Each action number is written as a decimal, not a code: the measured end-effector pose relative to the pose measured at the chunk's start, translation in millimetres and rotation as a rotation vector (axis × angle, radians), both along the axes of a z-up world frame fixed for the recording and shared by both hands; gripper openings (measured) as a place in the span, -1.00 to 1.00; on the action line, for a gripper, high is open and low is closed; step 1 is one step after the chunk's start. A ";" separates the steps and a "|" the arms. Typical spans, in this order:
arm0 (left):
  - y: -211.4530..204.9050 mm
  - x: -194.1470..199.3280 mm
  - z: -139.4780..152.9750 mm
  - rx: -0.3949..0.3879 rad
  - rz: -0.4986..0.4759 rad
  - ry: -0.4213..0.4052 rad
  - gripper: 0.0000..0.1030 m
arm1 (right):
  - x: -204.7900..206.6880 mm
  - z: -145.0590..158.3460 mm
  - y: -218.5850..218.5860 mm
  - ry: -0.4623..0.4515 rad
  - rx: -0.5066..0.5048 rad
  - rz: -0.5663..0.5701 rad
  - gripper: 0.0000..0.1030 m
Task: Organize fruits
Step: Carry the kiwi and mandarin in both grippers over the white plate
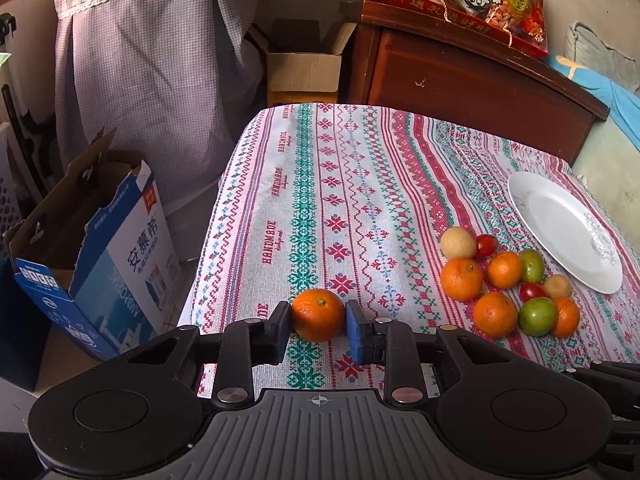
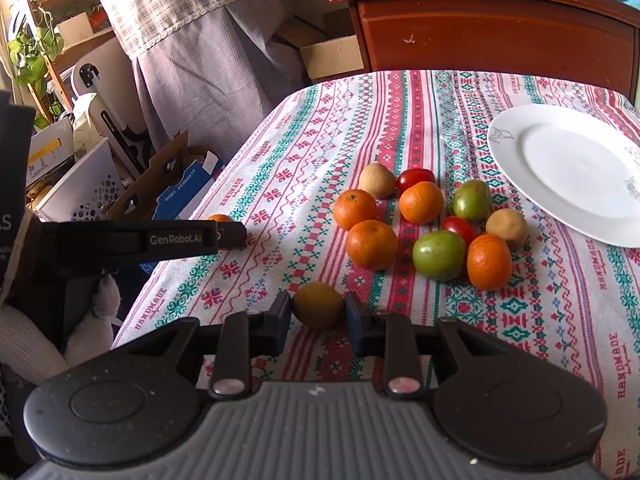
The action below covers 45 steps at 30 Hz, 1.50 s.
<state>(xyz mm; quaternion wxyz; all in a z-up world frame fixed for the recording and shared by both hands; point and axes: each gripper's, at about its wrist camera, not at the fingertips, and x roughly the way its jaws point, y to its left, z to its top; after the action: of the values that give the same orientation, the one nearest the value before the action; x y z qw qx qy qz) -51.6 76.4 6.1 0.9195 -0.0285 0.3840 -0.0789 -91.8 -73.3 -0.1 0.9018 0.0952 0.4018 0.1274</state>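
My left gripper (image 1: 318, 320) is shut on an orange mandarin (image 1: 318, 314) near the table's left front edge. My right gripper (image 2: 318, 312) is shut on a yellowish round fruit (image 2: 318, 304) just above the patterned tablecloth (image 2: 280, 152). A cluster of fruit lies on the cloth: mandarins (image 2: 372, 244), green tomatoes (image 2: 439, 255), red cherry tomatoes (image 2: 416, 178) and tan round fruits (image 2: 376, 180). The cluster shows at the right of the left wrist view (image 1: 496, 314). An empty white plate (image 2: 576, 172) lies beyond the cluster to the right. The left gripper's arm (image 2: 140, 238) shows in the right wrist view.
A dark wooden cabinet (image 1: 472, 76) stands behind the table with a red gift pack (image 1: 460, 0) on top. A blue and white carton (image 1: 100, 264) and cardboard boxes (image 1: 304, 72) stand on the floor left of the table. A checked curtain (image 1: 152, 60) hangs behind.
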 end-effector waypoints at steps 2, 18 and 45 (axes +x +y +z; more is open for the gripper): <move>-2.1 -1.1 2.7 -0.004 -0.007 -0.006 -0.49 | -0.4 2.8 -2.2 -0.004 0.009 -0.005 -0.44; -52.4 3.7 55.7 -0.121 -0.157 -0.055 -0.49 | -0.9 58.1 -83.5 -0.065 -0.067 -0.152 -0.44; -171.4 58.4 26.6 -0.168 -0.377 0.048 -0.49 | 30.6 27.4 -169.5 0.022 0.008 -0.396 -0.44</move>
<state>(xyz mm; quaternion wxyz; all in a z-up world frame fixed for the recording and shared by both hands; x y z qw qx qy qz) 6.8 -95.0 32.8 0.8734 -0.0344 0.3966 -0.2806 -61.2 -242.8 27.3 0.9045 0.1773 0.3845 -0.0517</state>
